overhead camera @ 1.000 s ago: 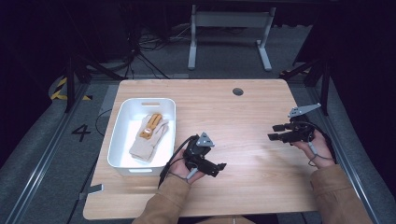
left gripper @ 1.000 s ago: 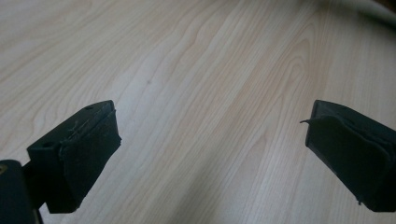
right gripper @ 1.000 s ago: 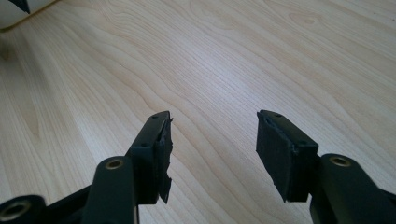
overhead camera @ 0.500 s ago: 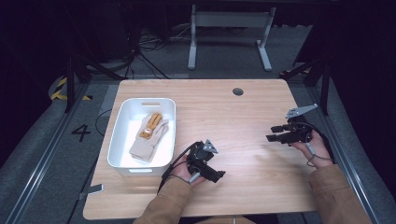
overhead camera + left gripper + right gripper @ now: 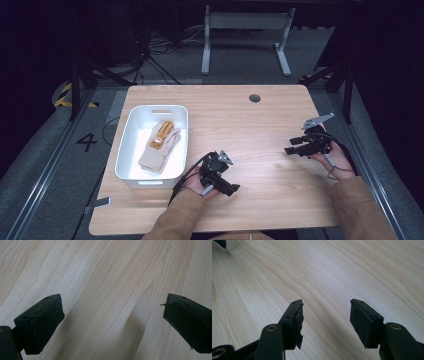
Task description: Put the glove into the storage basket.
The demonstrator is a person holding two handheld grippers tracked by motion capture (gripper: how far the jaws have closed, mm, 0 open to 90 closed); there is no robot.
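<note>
Glove (image 5: 160,145): cream fabric with orange-tan patches, lying limp inside the white bin (image 5: 131,175) on the worktop's (image 5: 260,130) left side.
Left hand-held gripper (image 5: 112,325): jaws wide apart, holding nothing.
Right hand-held gripper (image 5: 325,320): jaws apart, holding nothing.

A wooden worktop (image 5: 260,125) has a round grommet hole (image 5: 254,98) near its far edge. Beyond it a grey stand (image 5: 245,30) rests on the floor. A "4" (image 5: 86,142) marks the floor at left.

Two grippers (image 5: 231,189) (image 5: 290,149), one white bin (image 5: 131,167), one glove (image 5: 159,147), one table (image 5: 260,125).
</note>
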